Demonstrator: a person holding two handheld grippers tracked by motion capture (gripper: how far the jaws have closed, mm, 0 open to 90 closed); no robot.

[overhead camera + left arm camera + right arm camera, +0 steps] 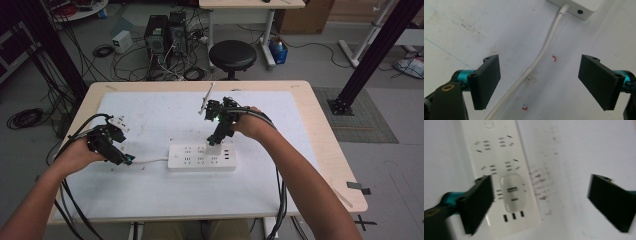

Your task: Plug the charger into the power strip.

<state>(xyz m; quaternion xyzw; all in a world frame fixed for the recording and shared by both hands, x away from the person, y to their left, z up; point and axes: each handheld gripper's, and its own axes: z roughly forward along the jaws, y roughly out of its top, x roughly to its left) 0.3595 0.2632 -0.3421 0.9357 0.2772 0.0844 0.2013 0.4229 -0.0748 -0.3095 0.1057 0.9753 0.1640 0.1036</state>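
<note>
- White power strip (201, 156) lies flat on the desk (305, 107), a bit nearer the person's edge than the far one, roughly midway between the side edges, on a white sheet (150, 112) that covers most of the top.
- A small white charger (512, 192) with a USB port sits plugged into the strip, beside its row of three USB slots.
- The strip's white cord (541, 53) runs off its left end toward the left edge of the desk.
- The left gripper (127, 159) hovers low near the left edge; its jaws are spread wide with the cord passing between them, touching neither.
- The right gripper (216, 140) points down over the charger, jaws spread wide, holding nothing; one jaw is just beside the charger.
- A black round stool (232, 55) stands on the floor beyond the far edge.
</note>
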